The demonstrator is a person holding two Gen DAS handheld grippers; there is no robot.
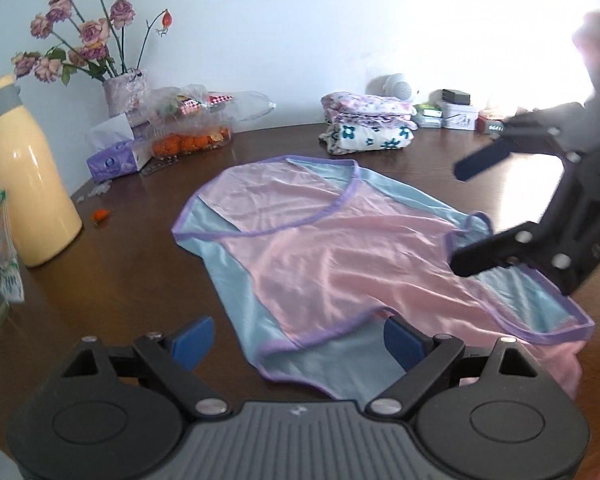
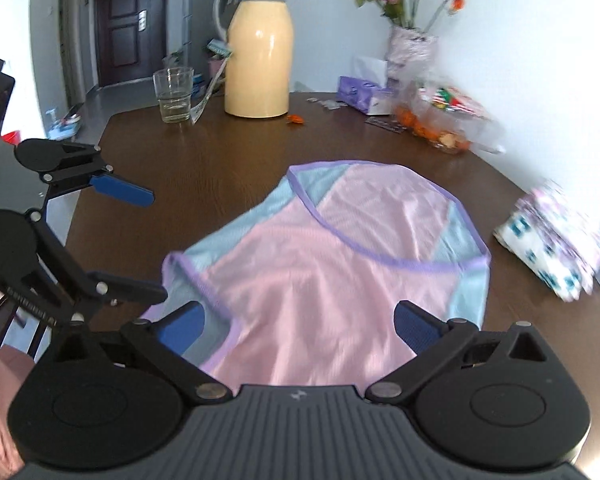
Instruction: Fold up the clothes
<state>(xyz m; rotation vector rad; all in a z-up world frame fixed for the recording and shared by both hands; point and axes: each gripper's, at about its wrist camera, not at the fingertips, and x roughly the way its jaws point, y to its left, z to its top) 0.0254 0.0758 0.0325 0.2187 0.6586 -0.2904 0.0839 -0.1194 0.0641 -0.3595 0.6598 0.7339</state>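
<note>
A pink and light-blue garment with purple trim (image 1: 332, 256) lies spread flat on the dark wooden table (image 1: 132, 272); it also fills the middle of the right wrist view (image 2: 332, 264). My left gripper (image 1: 296, 342) is open and empty, hovering over the garment's near edge. My right gripper (image 2: 300, 326) is open and empty over the garment's other near edge. In the left wrist view the right gripper (image 1: 460, 216) shows at the right, over the garment's side. In the right wrist view the left gripper (image 2: 156, 244) shows at the left, jaws apart.
A stack of folded floral clothes (image 1: 368, 124) sits at the table's back. A yellow thermos jug (image 2: 260, 48), a glass (image 2: 174, 94), a vase of roses (image 1: 124, 92), a tissue box (image 1: 116, 158) and a bag of oranges (image 1: 188, 136) stand along the far edge.
</note>
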